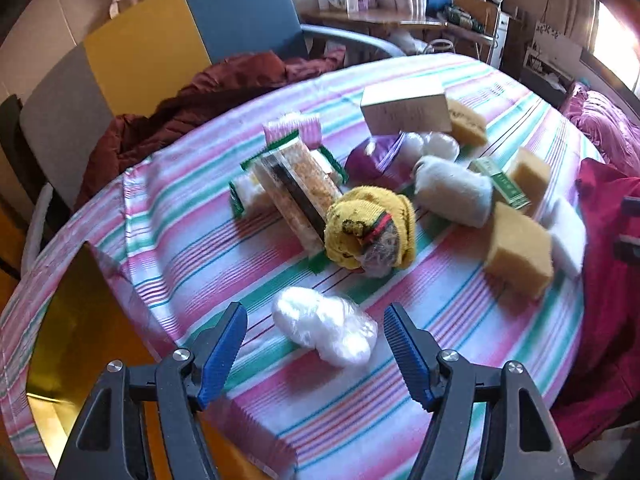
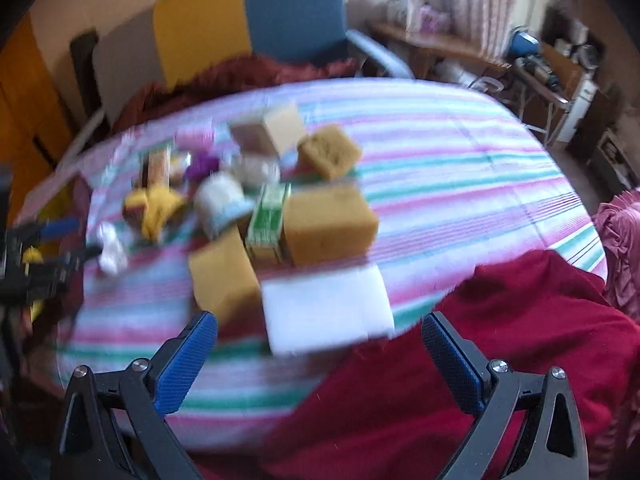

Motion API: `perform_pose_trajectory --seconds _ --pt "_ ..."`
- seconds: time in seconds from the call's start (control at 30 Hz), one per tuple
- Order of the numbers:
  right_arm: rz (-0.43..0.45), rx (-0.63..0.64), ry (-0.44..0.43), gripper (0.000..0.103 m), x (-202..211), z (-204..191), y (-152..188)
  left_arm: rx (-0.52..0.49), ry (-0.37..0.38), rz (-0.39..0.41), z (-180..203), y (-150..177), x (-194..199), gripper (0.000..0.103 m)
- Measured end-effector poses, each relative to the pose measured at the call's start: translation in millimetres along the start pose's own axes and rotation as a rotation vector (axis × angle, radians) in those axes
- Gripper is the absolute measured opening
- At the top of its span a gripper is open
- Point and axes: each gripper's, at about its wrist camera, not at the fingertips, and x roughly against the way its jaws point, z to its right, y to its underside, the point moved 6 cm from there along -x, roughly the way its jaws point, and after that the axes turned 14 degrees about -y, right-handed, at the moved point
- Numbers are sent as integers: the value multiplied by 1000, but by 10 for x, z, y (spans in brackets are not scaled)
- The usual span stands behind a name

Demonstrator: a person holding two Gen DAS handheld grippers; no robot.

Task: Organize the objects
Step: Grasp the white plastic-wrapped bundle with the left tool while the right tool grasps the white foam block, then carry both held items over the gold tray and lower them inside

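The left claw [image 1: 316, 344] stood wide open and empty above the tabletop [image 1: 460, 320], with the white plastic bundle [image 1: 324, 326] just ahead between its fingers, long axis slanting across the gap. The right claw [image 2: 320, 360], also open, faced the white block [image 2: 328, 308].

A lived-in room of a home: a round table [image 1: 460, 80] under a pink, green and white striped cloth stands beside a chair [image 1: 240, 12] with blue, yellow and grey panels, a dark red jacket [image 1: 224, 92] slung over it. Behind, patterned curtains [image 2: 476, 4] hang over a cluttered wooden side table [image 1: 380, 20], and pink bedding [image 1: 604, 120] is bunched at the right.
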Motion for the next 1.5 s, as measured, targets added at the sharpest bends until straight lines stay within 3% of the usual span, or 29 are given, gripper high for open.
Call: perform_pose_trajectory --seconds 0.27,0.33,0.47,0.57,0.63,0.67,0.8,0.97,1.07,1.27,1.4,1.5 --pt "-198 41 24 103 -427 134 44 12 40 -86 23 78 -292 59" --pt "-248 70 41 103 -562 159 18 18 70 -85 46 82 -308 50" --pt "-300 82 57 103 -746 241 -5 18 92 -72 100 67 -326 45" --pt "-316 54 -2 103 -820 259 31 23 100 -59 112 78 -315 43" --pt "-309 52 -19 98 -824 249 69 22 102 -51 122 95 -298 41" --pt "-304 48 -32 90 -819 242 80 26 104 -50 116 101 -285 41" --pt "-272 32 -48 82 -740 220 131 47 130 -31 83 80 -239 40" --pt "-203 16 -39 52 -536 225 178 86 175 -2 76 97 -67 40" --pt "-168 6 -50 40 -408 213 229 107 196 15 83 102 49 40" --pt "-107 38 -18 25 -87 97 93 174 232 84 -68 131 371 40" --pt "-27 52 -3 25 152 84 -179 238 238 130 -276 181 609 40" --pt "35 84 -55 25 309 -156 -330 299 218 151 -522 305 744 40"
